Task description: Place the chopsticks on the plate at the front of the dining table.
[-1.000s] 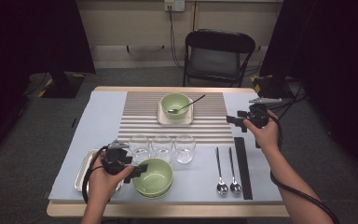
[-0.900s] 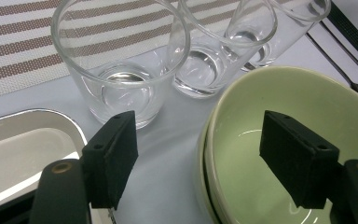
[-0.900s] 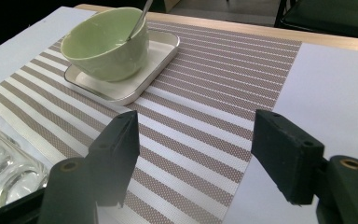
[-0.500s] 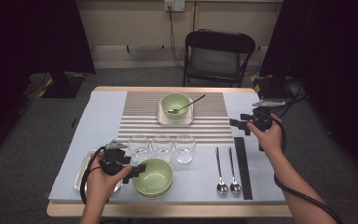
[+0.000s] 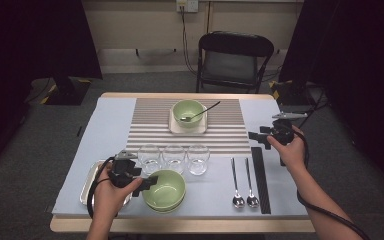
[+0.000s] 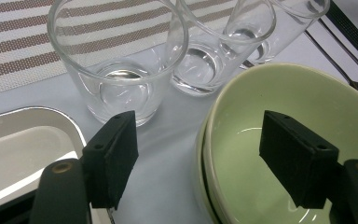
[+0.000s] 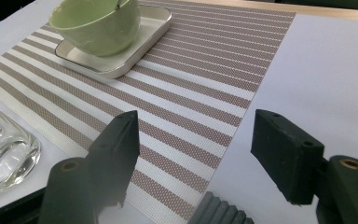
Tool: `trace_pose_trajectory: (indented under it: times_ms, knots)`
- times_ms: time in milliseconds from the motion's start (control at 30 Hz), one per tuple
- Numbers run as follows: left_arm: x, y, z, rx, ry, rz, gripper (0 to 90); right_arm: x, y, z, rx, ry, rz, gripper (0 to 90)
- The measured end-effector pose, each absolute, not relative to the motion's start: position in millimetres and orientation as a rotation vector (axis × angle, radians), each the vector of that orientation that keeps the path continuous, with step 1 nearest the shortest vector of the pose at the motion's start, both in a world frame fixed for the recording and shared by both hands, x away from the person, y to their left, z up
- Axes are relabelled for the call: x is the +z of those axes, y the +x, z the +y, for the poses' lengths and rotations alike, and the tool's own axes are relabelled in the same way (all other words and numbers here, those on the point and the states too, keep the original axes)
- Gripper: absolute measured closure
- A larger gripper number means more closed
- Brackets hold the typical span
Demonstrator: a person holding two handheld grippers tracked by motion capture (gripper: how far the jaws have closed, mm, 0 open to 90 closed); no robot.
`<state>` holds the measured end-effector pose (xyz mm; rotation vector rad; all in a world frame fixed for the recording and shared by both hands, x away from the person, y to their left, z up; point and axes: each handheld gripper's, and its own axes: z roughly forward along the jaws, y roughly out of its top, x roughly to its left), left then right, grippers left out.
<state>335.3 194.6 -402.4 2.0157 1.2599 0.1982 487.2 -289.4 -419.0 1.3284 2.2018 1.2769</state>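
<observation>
Down front, the left gripper (image 6: 200, 168) gapes, empty, astride the stacked bowls' (image 5: 164, 190) rim, a tray (image 5: 88, 183) beside it and three glasses (image 5: 174, 158) behind (their far rims cut off). Right gripper (image 7: 196, 154) wide, empty, over the mat (image 7: 186, 88).

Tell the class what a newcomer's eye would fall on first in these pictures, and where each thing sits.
The stacked green bowls at the near edge stand out first, with the left gripper open around their rim. Behind them three clear glasses stand in a row, and another green bowl with a utensil sits on a square plate on the striped mat. The right gripper hovers open at the mat's right.
</observation>
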Motion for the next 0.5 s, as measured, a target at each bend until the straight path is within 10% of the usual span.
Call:
trace_pose_trajectory:
  times_ms: [500]
  knots:
    - [-402.6, 335.5, 195.3, 0.199, 2.011, 1.265, 27.9, -429.2, 481.1, -291.6, 1.244, 1.331, 2.222, 31.4]
